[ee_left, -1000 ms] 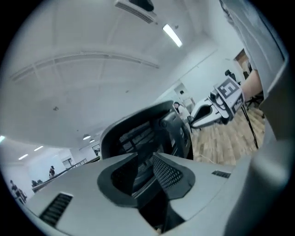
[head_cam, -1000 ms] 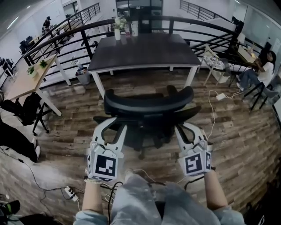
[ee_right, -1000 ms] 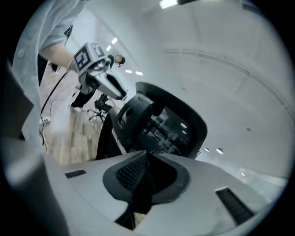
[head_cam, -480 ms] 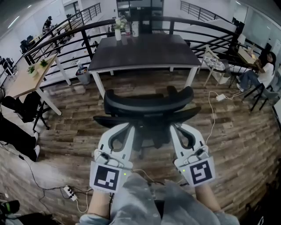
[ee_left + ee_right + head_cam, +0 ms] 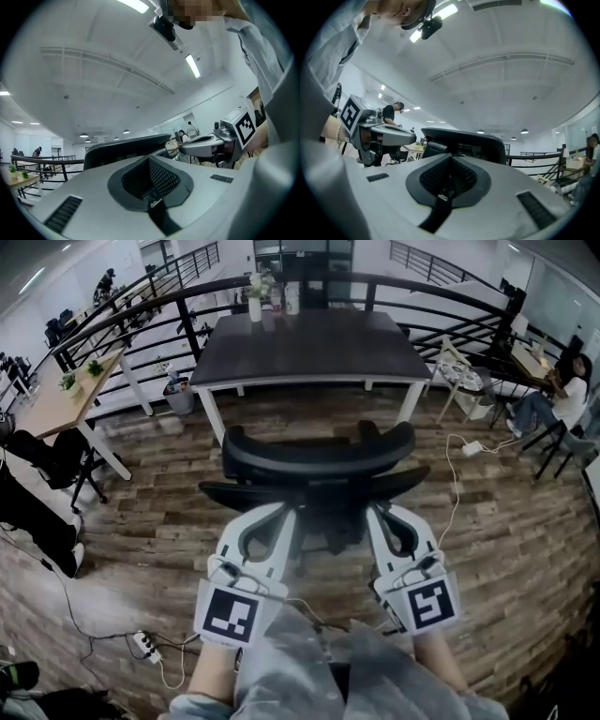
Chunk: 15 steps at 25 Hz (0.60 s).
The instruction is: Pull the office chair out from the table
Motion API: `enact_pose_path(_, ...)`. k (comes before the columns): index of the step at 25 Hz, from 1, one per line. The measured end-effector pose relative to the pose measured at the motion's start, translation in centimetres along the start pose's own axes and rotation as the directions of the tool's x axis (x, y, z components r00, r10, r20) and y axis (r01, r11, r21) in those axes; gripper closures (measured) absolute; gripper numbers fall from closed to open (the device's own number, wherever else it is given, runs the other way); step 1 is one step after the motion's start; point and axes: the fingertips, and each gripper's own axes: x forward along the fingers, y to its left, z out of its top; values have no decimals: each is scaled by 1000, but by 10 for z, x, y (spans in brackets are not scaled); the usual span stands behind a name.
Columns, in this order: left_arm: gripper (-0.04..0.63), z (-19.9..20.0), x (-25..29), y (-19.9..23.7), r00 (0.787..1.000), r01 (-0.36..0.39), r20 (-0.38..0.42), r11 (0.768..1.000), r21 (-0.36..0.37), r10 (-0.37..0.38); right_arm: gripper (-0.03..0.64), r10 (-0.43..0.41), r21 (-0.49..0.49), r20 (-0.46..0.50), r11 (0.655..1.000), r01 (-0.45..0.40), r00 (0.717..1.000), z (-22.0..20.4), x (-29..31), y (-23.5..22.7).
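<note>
Black office chair is standing on the near side of the dark tabletop, apart from it. Left gripper and right gripper are pointing at its back, both fully closed and empty.

No word, number, brand or sign can be read anywhere in these views. The only printed figures are the blocky patterns on the grippers' cubes. A black-and-white square marker faces up on the cube of the left gripper. A second black-and-white square marker faces up on the cube of the right gripper. Each is a grid of dark and light squares inside a white border, carrying no letters or digits. The things standing at the far edge of the dark rectangular worktop are too small for any label to be made out.
</note>
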Motion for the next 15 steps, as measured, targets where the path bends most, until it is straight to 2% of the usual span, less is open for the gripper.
enact_pose_path(15, 597, -5, 1, 5, 1000, -4, -12, 1000, -13, 3, 614, 3, 39, -9, 999, -3, 1000, -6, 1, -4)
